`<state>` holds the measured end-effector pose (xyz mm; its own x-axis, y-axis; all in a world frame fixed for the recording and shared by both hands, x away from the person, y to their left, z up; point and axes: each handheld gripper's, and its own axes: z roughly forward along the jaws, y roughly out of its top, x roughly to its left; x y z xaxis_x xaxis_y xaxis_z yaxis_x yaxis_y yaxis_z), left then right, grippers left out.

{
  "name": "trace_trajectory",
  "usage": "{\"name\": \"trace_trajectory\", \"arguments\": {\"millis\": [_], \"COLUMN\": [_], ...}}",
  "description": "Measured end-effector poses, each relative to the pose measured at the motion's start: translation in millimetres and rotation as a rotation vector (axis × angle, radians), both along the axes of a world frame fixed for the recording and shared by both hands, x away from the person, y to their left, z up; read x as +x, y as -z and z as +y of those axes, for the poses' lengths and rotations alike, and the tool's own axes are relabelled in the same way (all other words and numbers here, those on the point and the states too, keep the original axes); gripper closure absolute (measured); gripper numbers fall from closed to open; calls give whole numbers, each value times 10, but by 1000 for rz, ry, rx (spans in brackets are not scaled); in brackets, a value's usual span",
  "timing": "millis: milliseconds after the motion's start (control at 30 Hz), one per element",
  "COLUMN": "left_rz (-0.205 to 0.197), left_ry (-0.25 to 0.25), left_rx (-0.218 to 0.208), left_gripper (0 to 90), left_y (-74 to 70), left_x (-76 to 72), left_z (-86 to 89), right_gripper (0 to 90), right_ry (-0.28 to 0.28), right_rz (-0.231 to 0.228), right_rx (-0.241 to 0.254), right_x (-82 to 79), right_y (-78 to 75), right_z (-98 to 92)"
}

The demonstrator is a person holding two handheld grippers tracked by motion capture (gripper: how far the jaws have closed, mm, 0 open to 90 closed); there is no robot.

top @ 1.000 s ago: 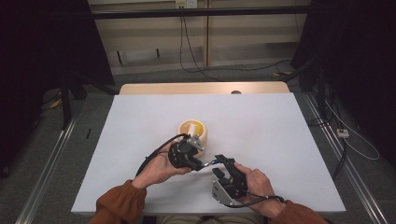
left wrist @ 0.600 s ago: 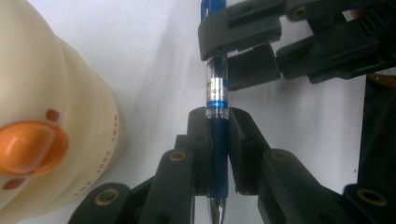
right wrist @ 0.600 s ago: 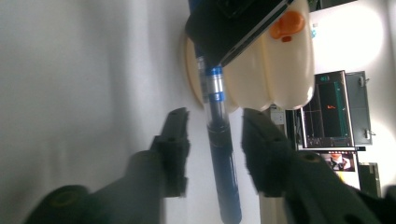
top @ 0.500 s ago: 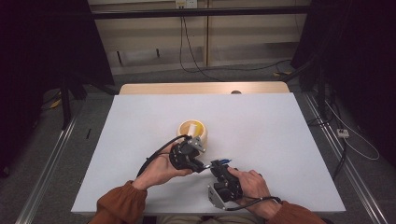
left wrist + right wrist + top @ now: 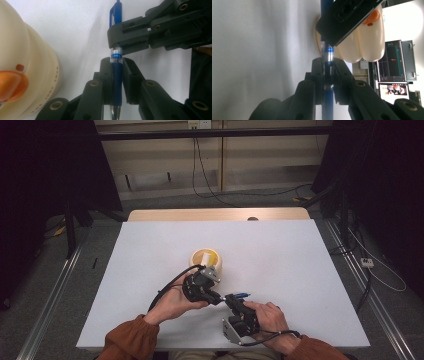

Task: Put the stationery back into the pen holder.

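Observation:
A blue pen (image 5: 116,75) runs between both grippers above the white table (image 5: 280,255). My left gripper (image 5: 116,62) is shut on the pen's barrel just below its clear ring. My right gripper (image 5: 328,63) has just been closing with the pen (image 5: 328,53) between its jaws and now clamps it. In the left gripper view, the right gripper (image 5: 117,41) comes in from the right and pinches the pen farther up, near the clip. From above, the left gripper (image 5: 219,298) and the right gripper (image 5: 231,302) meet tip to tip, with the pen's blue end (image 5: 241,295) sticking out.
A cream duck-shaped toy (image 5: 206,258) with an orange beak sits on the table just beyond the left gripper, close beside the pen (image 5: 22,62). Both hands and rust-coloured sleeves rest near the table's front edge. Cables lie on the floor behind the table.
The right gripper's jaws have closed onto the pen that the left gripper holds. The left hand has stayed where it was.

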<state>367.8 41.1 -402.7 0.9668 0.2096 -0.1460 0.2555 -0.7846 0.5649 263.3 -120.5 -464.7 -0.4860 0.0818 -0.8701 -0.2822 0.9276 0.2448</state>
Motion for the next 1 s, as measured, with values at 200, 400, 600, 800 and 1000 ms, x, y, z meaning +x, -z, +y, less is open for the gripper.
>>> {"name": "trace_trajectory", "arguments": {"millis": [200, 400, 600, 800, 1000], "left_rz": [9, 7, -8, 11, 1], "left_ry": [3, -19, -46, -84, -112], "left_rx": [-26, -24, -10, -22, -20], "left_gripper": [776, 691, 567, 414, 288], "left_y": [13, 46, 64, 113, 109], "left_x": [14, 22, 6, -4, -35], "left_z": [0, 23, 83, 108, 180], "right_gripper": [811, 811, 811, 811, 811], "right_ry": [-12, 2, 1, 12, 34], "right_rz": [-2, 17, 24, 33, 46], "right_rx": [13, 28, 34, 48, 71], "right_x": [10, 14, 44, 51, 65], "right_y": [-35, -45, -55, -65, -72], "right_z": [-33, -62, -76, -92, -134]}}
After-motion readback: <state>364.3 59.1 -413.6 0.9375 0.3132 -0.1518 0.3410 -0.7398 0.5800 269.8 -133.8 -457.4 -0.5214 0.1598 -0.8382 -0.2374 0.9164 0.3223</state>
